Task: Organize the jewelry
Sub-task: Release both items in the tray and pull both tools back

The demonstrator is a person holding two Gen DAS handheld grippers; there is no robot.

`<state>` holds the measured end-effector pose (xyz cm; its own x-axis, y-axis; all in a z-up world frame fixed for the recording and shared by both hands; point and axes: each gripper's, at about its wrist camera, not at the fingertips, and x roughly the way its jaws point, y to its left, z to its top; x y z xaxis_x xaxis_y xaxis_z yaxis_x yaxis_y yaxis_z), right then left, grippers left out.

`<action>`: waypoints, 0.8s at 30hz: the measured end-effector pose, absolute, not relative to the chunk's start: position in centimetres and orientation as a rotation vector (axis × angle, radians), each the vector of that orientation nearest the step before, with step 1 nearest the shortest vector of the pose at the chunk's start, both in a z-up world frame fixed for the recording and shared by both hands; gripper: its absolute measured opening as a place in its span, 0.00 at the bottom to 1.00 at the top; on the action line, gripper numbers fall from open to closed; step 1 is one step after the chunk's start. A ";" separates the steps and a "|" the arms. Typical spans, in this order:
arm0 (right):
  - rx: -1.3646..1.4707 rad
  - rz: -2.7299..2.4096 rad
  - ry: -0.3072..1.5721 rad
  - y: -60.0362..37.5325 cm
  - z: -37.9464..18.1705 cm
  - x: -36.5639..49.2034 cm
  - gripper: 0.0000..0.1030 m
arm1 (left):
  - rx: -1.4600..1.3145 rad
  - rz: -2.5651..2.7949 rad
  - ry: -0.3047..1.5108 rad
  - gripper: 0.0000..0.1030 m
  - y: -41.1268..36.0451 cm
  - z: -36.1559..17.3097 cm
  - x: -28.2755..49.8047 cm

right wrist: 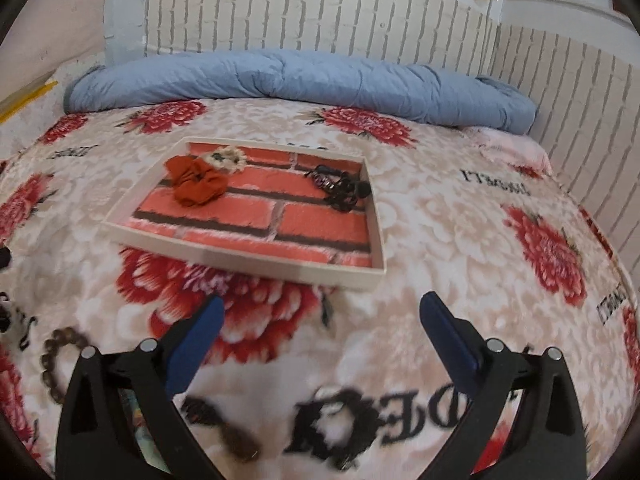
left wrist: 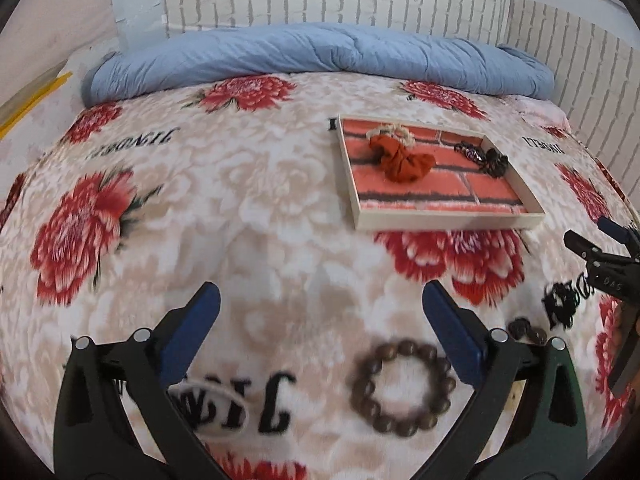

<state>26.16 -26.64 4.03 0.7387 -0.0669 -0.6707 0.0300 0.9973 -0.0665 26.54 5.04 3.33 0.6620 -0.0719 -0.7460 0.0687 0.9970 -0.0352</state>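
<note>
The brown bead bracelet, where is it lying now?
In the left wrist view, the brown bead bracelet lies on the floral blanket, beside the left gripper's right finger, nearer than the tray.

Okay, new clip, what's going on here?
A person with a gripper in each hand is sorting jewelry on a floral bedspread. Both the left gripper and the right gripper are open and empty. The tray already holds an orange scrunchie and dark jewelry. A wooden bead bracelet lies on the bedspread near the left gripper, not yet picked up.
</note>
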 end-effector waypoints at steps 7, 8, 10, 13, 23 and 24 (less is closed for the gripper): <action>-0.011 -0.030 0.739 -26.1 3.4 22.9 0.93 | -0.002 -0.062 0.860 0.95 5.5 1.5 23.8; -0.010 -0.029 0.741 -26.0 3.2 22.6 0.93 | -0.004 -0.060 0.864 0.95 5.7 1.1 23.4; -0.004 -0.025 0.744 -25.8 3.0 22.0 0.93 | -0.012 -0.060 0.871 0.95 6.1 0.7 23.1; 0.008 -0.024 0.750 -25.7 2.4 21.2 0.93 | -0.020 -0.060 0.886 0.95 6.3 -0.1 22.6; -0.012 0.003 0.759 -24.7 1.0 18.4 0.93 | -0.026 -0.066 0.905 0.95 5.9 -2.1 21.1; -0.011 0.007 0.758 -24.7 0.9 18.1 0.93 | -0.030 -0.068 0.906 0.95 5.8 -2.2 20.8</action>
